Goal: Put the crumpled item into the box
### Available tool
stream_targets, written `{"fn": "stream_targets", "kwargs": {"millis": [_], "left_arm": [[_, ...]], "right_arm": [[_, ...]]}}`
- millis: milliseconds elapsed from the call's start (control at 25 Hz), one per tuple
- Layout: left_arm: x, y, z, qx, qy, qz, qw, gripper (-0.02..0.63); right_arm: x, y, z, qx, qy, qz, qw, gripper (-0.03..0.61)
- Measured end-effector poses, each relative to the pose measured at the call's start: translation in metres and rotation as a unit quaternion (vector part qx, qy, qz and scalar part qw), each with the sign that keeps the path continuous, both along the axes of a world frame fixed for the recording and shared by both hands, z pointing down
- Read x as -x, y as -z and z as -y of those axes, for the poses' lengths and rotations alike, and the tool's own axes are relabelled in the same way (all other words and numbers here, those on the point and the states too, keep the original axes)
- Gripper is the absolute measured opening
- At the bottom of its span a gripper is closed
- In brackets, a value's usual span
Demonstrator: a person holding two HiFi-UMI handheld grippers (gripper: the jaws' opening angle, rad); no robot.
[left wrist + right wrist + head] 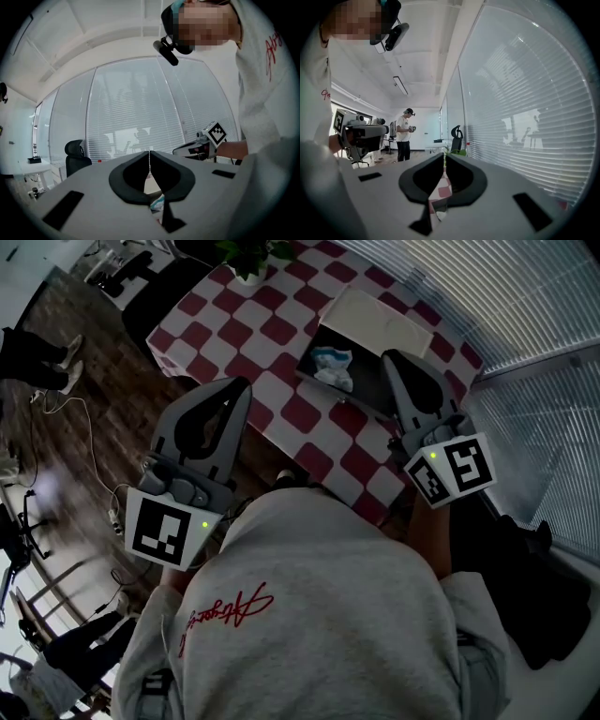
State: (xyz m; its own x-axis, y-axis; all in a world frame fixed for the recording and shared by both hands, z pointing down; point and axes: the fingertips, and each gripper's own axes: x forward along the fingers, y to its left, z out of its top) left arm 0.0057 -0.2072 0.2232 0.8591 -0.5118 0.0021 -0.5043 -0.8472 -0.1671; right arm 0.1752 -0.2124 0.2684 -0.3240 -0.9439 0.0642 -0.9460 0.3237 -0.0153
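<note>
A crumpled white and blue item (333, 367) lies inside the dark open box (367, 390), whose white lid (375, 320) is folded back, on the red and white checked table (272, 343). My left gripper (241, 386) is shut and empty, held over the table's near edge to the left of the box. My right gripper (393, 358) is shut and empty, at the box's right side. In the left gripper view the jaws (149, 155) meet, with a bit of the crumpled item (157, 202) showing below them. The right gripper (444, 157) shows checked cloth (442, 189) under its closed jaws.
A potted plant (251, 259) stands at the table's far end. Window blinds (525, 324) run along the right. Cables lie on the wooden floor (84, 418) to the left. A person (404, 133) stands far off in the room, and an office chair (75, 157) sits by the glass.
</note>
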Motion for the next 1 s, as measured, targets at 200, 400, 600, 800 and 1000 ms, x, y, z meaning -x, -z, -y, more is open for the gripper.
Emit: {"fn": "stream_targets", "kwargs": {"millis": [200, 400, 600, 800, 1000], "left_arm": [[-0.004, 0.000, -0.001, 0.000, -0.006, -0.003, 1.0000, 0.018], [-0.009, -0.001, -0.003, 0.001, -0.010, -0.005, 0.9999, 0.018], [-0.014, 0.000, -0.006, 0.001, -0.012, -0.006, 0.9999, 0.018], [-0.023, -0.001, -0.011, 0.000, -0.012, -0.006, 0.9999, 0.018], [-0.032, -0.007, -0.019, 0.001, -0.007, 0.000, 1.0000, 0.018]], "right_arm": [[0.000, 0.005, -0.005, -0.008, -0.001, 0.003, 1.000, 0.018], [-0.002, 0.009, -0.010, -0.017, -0.002, 0.007, 1.000, 0.014], [-0.001, 0.012, -0.016, -0.022, 0.004, 0.007, 1.000, 0.012], [-0.002, 0.010, -0.023, -0.020, 0.011, -0.003, 1.000, 0.012], [-0.005, 0.007, -0.034, -0.025, 0.023, 0.009, 0.999, 0.012]]}}
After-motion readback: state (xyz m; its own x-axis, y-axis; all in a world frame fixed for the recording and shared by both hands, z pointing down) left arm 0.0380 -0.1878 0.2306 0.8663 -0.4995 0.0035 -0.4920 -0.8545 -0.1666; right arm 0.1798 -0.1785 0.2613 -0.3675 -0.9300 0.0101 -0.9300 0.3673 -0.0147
